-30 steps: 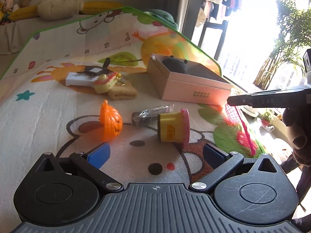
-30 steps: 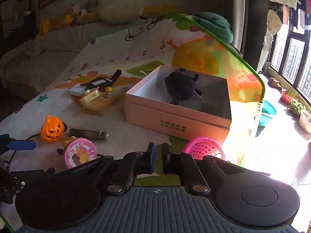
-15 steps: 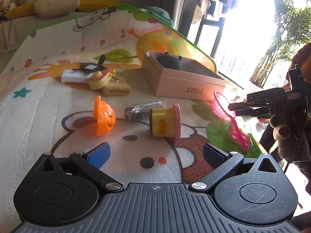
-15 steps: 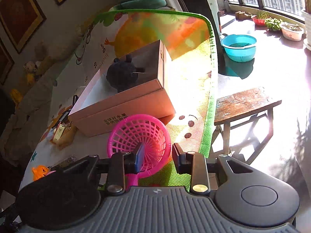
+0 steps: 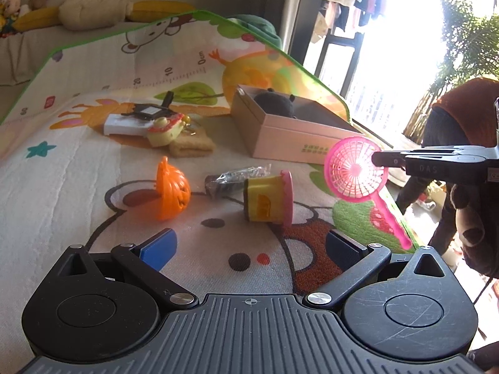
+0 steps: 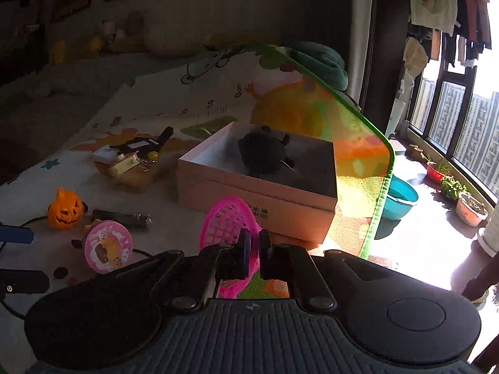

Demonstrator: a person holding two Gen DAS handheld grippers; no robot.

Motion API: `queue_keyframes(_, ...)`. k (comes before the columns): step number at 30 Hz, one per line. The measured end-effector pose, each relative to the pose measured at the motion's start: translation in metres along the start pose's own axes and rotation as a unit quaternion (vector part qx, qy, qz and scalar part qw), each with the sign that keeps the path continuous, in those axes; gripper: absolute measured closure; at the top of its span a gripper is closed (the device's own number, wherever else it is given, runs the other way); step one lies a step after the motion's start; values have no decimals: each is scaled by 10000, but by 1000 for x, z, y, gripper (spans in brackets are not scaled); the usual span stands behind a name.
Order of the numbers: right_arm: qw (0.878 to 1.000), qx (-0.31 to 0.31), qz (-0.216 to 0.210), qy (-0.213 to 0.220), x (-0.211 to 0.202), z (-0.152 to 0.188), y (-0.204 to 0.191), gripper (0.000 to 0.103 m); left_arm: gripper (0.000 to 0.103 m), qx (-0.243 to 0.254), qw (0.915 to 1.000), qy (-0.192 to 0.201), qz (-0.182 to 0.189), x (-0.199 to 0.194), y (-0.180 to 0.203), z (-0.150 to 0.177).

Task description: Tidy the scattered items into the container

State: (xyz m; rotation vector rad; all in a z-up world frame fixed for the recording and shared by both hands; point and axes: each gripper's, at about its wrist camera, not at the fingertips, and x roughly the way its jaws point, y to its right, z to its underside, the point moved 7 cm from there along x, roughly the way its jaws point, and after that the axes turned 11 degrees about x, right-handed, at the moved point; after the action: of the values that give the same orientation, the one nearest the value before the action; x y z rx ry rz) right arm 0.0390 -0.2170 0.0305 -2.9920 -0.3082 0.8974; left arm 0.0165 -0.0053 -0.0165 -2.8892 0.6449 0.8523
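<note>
right gripper: my right gripper [image 6: 254, 246] has just closed on the rim of the pink net scoop [image 5: 355, 171]; half a second ago its jaws stood apart around it, now the pads pinch it.
pink net scoop: a second ago it lay flat at the mat's near right corner; now it hangs clear of the play mat [image 5: 78, 162], handle trailing down, just short of the box's front wall.
left gripper: my left gripper [image 5: 249, 243] is wide open with nothing between the pads, hovering low over the mat as before.
container: the pink cardboard box [image 6: 259, 193] is open, a dark plush toy [image 6: 263, 154] already inside.
left to tidy: orange pumpkin [image 5: 171, 187], yellow tub [image 5: 268, 199], dark wrapped packet [image 5: 230, 177] and the far pile are unmoved on the mat.
meaning: i judge the pick is done; next i carry the scoop over the wall and release.
</note>
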Motion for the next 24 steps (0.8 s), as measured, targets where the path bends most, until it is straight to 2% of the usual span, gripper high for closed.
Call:
queue_keyframes(2,9992,-318,-201,121,-6,13,-30,79,0,-30,9999,-7,-103,-5,-6,2)
queue_keyframes(3,9979,-500,-363,169,-11,17,-44,62,0,-49,9999,-16,-165,-8,-10,3)
queue_keyframes(4,9964,-575,-600,179,-17,21,-56,56,0,-72,9997,-26,-230,-11,-14,5)
queue_keyframes(7,9862,-389,-1573,-342,-28,35,-85,56,0,-180,9989,-53,-440,-19,-28,8)
queue_keyframes(9,9813,-421,-1809,-506,-32,44,-97,55,0,-263,9981,-46,-560,-25,-35,9)
queue_keyframes(11,9816,-502,-1788,-445,-35,48,-100,53,0,-311,9972,-77,-672,-28,-39,9)
queue_keyframes(12,9830,-471,-1731,-381,-36,47,-97,48,0,-311,9968,-118,-727,-29,-40,9)
queue_keyframes(14,9874,-393,-1517,-232,-35,43,-87,34,0,-259,9961,-220,-814,-28,-39,9)
queue_keyframes(16,9929,-457,-1099,-24,-28,40,-73,14,0,-209,9955,-320,-871,-25,-36,8)
queue_keyframes(18,9949,-527,-860,-81,-14,40,-62,6,0,-216,9949,-409,-891,-21,-33,8)
queue_keyframes(22,9938,-309,-819,-682,18,48,-49,7,0,-111,9948,-474,-889,-20,-24,4)
queue_keyframes(24,9927,-90,-794,-905,27,52,-42,13,0,-20,9950,-492,-871,-20,-19,2)
